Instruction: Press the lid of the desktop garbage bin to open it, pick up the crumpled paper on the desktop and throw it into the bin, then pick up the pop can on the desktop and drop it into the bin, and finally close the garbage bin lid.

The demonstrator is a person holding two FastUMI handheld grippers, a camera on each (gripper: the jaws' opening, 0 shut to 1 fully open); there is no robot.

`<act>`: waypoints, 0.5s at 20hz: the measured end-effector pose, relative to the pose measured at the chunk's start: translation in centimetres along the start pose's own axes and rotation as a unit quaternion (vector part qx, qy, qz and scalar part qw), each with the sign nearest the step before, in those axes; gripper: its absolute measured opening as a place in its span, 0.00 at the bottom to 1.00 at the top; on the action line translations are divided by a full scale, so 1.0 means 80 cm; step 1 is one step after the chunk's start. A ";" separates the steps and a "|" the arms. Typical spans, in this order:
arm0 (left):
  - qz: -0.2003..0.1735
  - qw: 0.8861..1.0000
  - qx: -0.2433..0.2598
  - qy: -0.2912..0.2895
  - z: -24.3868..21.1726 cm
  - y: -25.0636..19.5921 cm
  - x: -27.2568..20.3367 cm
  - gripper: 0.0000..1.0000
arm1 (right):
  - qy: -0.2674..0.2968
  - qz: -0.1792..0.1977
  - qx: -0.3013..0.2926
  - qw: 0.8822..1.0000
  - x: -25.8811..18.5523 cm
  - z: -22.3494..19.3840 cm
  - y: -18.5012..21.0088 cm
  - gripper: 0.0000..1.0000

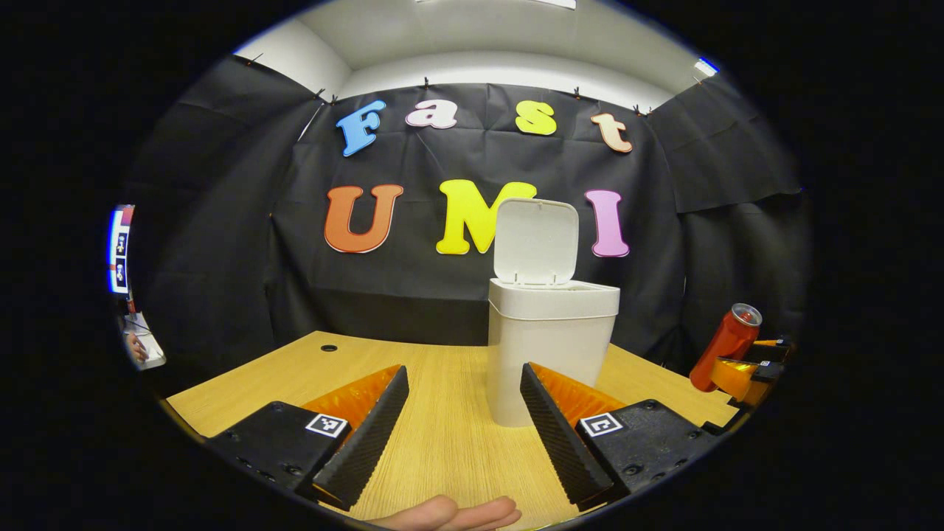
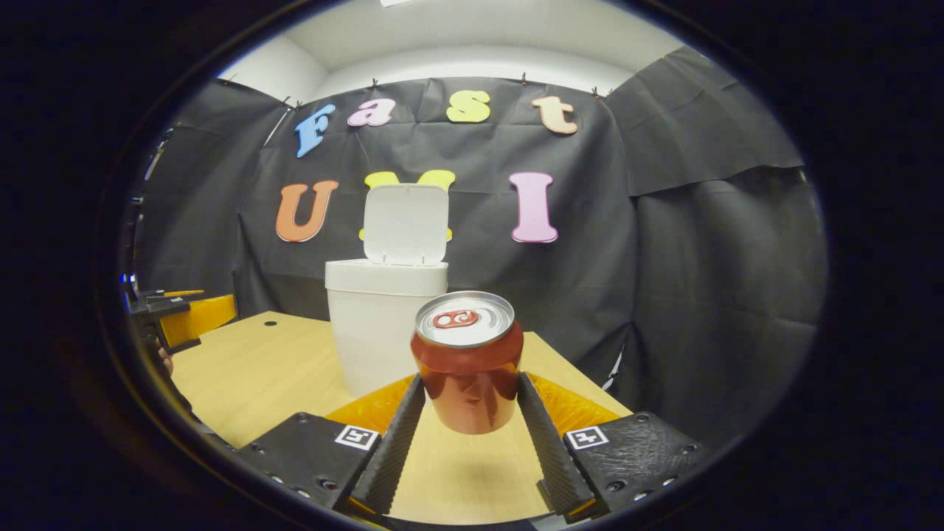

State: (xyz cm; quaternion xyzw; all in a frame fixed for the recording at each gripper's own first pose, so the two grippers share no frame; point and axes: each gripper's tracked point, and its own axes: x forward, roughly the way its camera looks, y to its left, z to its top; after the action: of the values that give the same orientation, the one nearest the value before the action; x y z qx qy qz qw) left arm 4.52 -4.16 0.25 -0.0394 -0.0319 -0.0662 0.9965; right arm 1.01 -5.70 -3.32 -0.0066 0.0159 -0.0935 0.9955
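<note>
The white desktop bin (image 1: 549, 346) stands on the wooden table with its lid (image 1: 536, 241) flipped up. My left gripper (image 1: 464, 402) hovers open just in front of it, nothing between its fingers. In the right gripper view, my right gripper (image 2: 470, 402) is shut on the red pop can (image 2: 468, 365), held upright above the table, with the bin (image 2: 383, 324) behind it to the left and its lid (image 2: 405, 223) raised. From the left gripper view the same can (image 1: 726, 345) appears at the far right, tilted, in the other gripper (image 1: 745, 372).
The wooden table (image 1: 442, 435) has a small round hole (image 1: 329, 347) at its back left. Black cloth walls close the booth behind and to the sides. A person's fingers (image 1: 450, 514) show at the bottom of the left gripper view.
</note>
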 end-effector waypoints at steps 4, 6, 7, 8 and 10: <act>0.007 1.000 -0.008 0.010 -0.008 0.007 0.002 0.98 | -0.014 -0.002 -0.006 1.000 0.003 0.017 0.006 0.77; 0.009 1.000 -0.011 0.014 -0.009 0.011 0.002 0.98 | -0.029 -0.005 -0.007 1.000 0.007 0.033 0.007 0.77; 0.012 1.000 -0.012 0.015 -0.010 0.015 0.002 0.98 | -0.040 -0.007 -0.012 0.999 0.011 0.045 0.008 0.77; 0.014 1.000 -0.014 0.015 -0.011 0.017 0.003 0.98 | -0.049 -0.009 -0.016 0.999 0.015 0.059 0.009 0.77; 0.014 1.000 -0.017 0.016 -0.012 0.019 0.004 0.99 | -0.065 -0.004 -0.026 0.998 0.024 0.083 0.017 0.77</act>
State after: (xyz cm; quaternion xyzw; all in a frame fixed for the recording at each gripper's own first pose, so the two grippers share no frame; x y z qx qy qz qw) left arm 5.13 -2.80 -0.77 -0.0555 -0.0145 -0.0534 0.9969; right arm 3.39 -4.67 3.24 -0.0382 -0.0463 -0.0962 0.9936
